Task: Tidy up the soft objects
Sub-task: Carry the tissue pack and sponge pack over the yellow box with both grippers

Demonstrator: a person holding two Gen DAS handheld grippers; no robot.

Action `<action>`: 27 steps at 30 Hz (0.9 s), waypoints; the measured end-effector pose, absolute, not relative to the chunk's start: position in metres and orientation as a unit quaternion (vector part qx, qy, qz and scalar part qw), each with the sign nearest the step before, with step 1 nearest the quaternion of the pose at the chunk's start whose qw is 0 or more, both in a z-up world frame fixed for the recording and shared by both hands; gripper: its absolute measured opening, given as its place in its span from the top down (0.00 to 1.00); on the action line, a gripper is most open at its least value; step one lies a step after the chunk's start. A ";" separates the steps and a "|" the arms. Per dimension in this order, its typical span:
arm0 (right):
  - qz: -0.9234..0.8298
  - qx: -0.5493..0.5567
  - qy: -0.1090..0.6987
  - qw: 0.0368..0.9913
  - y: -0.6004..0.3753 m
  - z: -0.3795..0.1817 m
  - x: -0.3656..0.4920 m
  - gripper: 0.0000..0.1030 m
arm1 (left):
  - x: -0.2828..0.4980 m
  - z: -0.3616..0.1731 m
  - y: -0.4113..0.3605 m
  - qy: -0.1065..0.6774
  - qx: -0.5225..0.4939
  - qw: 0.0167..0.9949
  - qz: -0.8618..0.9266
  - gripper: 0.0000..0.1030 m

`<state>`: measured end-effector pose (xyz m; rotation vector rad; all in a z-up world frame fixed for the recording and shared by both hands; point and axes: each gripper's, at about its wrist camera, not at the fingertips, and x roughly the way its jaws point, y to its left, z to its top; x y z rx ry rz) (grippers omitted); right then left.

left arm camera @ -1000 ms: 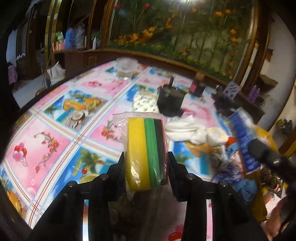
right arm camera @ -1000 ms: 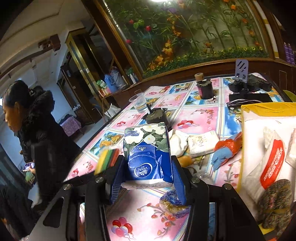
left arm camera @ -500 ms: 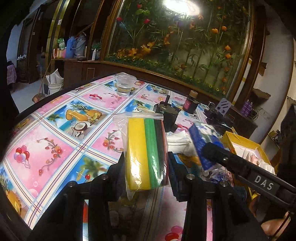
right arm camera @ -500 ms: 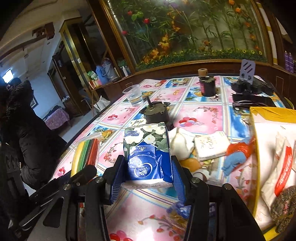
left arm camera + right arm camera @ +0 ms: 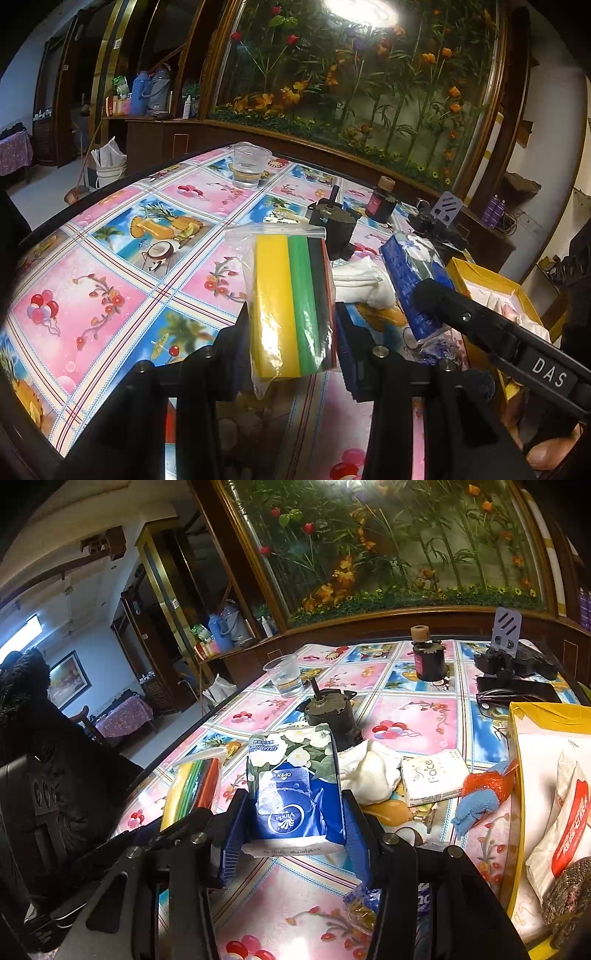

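Note:
My left gripper [image 5: 291, 332] is shut on a clear bag of sponges [image 5: 291, 302], yellow, green and black, held above the table. It also shows in the right wrist view [image 5: 192, 786]. My right gripper [image 5: 295, 834] is shut on a blue and white floral tissue pack [image 5: 295, 786], held above the table; the pack also shows in the left wrist view [image 5: 413, 273]. A yellow box [image 5: 517, 738] at the right holds a white and red pack [image 5: 565, 812] and a dark scrubber [image 5: 569, 897].
On the patterned tablecloth [image 5: 110, 266] lie a white cloth [image 5: 369, 771], a small tissue pack [image 5: 432, 779], an orange and blue cloth [image 5: 480, 794], a dark motor [image 5: 328, 709], a plastic cup [image 5: 284, 675], a dark jar [image 5: 428, 657] and black gear [image 5: 517, 664].
Both grippers have risen and tilted up slightly with their loads. The right gripper now sits closer beside the left one.

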<state>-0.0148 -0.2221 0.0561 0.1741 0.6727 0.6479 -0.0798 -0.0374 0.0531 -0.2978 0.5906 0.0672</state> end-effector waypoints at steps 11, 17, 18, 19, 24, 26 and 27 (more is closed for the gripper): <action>0.313 0.089 0.328 0.887 -0.224 0.055 -0.014 0.49 | -0.078 0.052 -0.038 0.293 -0.145 0.945 0.029 0.61; 0.305 0.091 0.325 0.891 -0.228 0.055 -0.013 0.49 | -0.077 0.050 -0.039 0.295 -0.143 0.945 0.022 0.61; 0.301 0.092 0.324 0.892 -0.230 0.056 -0.013 0.49 | -0.076 0.049 -0.040 0.296 -0.142 0.944 0.020 0.61; 0.298 0.095 0.321 0.894 -0.232 0.057 -0.013 0.49 | -0.076 0.050 -0.040 0.297 -0.141 0.944 0.019 0.61; 0.276 0.119 0.304 0.904 -0.251 0.064 -0.011 0.49 | -0.072 0.049 -0.044 0.303 -0.134 0.943 0.015 0.61; 0.268 0.131 0.304 0.905 -0.259 0.066 -0.008 0.49 | -0.071 0.049 -0.044 0.306 -0.135 0.942 0.015 0.61; 0.266 0.135 0.304 0.905 -0.261 0.066 -0.006 0.49 | -0.071 0.049 -0.044 0.306 -0.135 0.942 0.015 0.61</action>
